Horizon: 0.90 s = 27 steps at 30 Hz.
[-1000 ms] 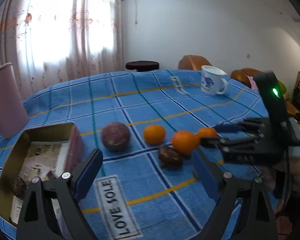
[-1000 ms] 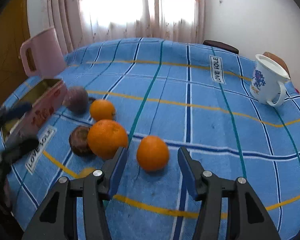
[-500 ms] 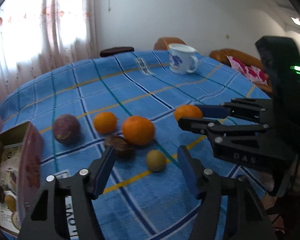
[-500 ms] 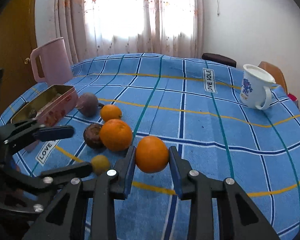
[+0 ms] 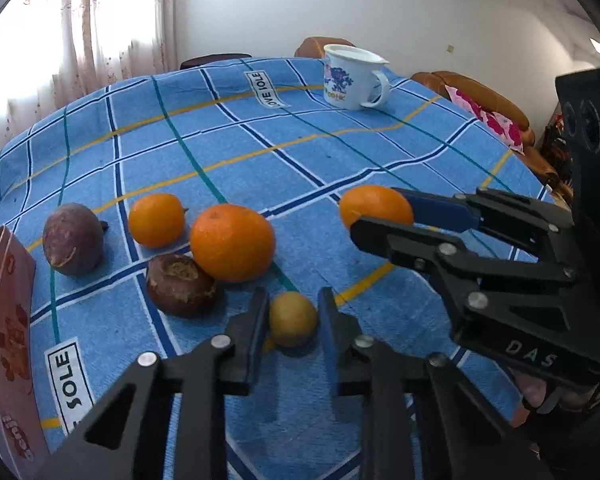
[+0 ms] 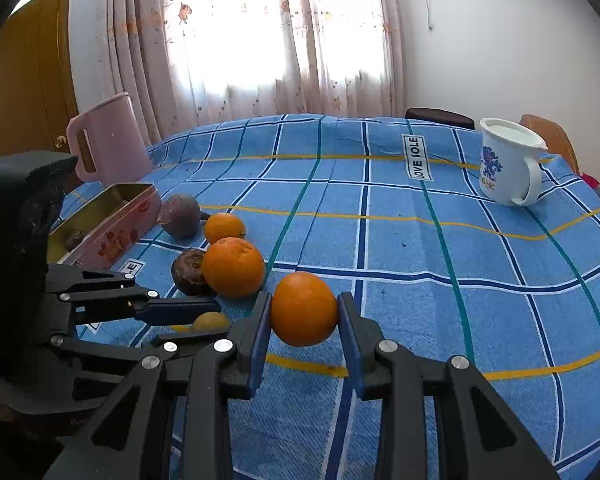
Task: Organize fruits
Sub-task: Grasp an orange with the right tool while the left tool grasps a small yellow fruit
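Observation:
My left gripper (image 5: 293, 300) is closing its jaws on a small yellow fruit (image 5: 293, 318), and the pads press both its sides on the blue checked cloth. My right gripper (image 6: 304, 304) is shut on an orange (image 6: 304, 308), held just above the cloth. In the left wrist view that right gripper (image 5: 376, 210) reaches in from the right with the orange (image 5: 374, 206). A big orange (image 5: 232, 242), a small orange (image 5: 156, 220), a purple fruit (image 5: 73, 239) and a brown wrinkled fruit (image 5: 180, 282) lie to the left.
An open pink tin box (image 6: 112, 224) stands at the left with a pink jug (image 6: 112, 140) behind it. A white mug (image 6: 508, 162) sits at the far right of the table. Chairs and a sofa stand beyond the table edge.
My left gripper swung right and down from over the tin to the small yellow fruit and closed on it. My right gripper closed on the orange and raised it slightly.

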Available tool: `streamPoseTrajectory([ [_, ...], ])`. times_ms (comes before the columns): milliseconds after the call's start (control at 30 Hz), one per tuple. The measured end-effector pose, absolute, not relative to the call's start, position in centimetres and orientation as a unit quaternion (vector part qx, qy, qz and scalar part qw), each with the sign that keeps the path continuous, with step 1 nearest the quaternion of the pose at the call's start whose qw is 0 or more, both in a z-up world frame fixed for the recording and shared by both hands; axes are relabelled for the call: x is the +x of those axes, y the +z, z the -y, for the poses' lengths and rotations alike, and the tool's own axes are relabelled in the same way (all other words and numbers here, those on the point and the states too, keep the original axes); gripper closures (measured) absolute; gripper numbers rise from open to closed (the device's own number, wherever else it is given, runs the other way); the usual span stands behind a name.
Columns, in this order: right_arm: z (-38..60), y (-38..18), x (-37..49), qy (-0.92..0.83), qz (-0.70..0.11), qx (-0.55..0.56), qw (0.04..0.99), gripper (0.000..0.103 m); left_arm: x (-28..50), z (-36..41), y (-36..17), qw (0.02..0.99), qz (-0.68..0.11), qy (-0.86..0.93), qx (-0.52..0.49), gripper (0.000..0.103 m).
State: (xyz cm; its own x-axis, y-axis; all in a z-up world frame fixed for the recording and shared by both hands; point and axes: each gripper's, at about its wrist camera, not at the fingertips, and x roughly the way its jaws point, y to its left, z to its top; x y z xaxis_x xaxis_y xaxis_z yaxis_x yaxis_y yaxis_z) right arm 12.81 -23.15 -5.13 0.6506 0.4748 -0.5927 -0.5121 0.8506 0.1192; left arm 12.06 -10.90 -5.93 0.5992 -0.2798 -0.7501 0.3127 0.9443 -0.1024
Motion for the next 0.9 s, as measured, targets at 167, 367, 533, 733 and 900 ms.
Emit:
streamPoseTrajectory([
  [167,23.4,-4.9,12.4,0.272,-0.303,-0.028,0.913,0.068,11.1,10.5,-5.4,0.902,-0.396,-0.171,0.013,0.077],
  [367,23.8,-4.5,11.7,0.271,-0.284,-0.022,0.92,0.068,9.9,9.9,-4.9,0.917,-0.364,-0.161,0.014,0.077],
  [533,23.6,-4.4,10.9,0.272,-0.272,-0.024,0.923,0.068,9.1,9.3,-4.1,0.93,-0.336,-0.15,0.012,0.077],
  [733,23.2,-4.4,10.2,0.274,-0.262,-0.029,0.925,0.068,8.5,8.9,-3.5,0.939,-0.313,-0.139,0.011,0.077],
  [900,23.1,-4.3,9.8,0.273,-0.253,-0.028,0.928,0.068,8.1,8.4,-3.2,0.946,-0.298,-0.128,0.01,0.077],
])
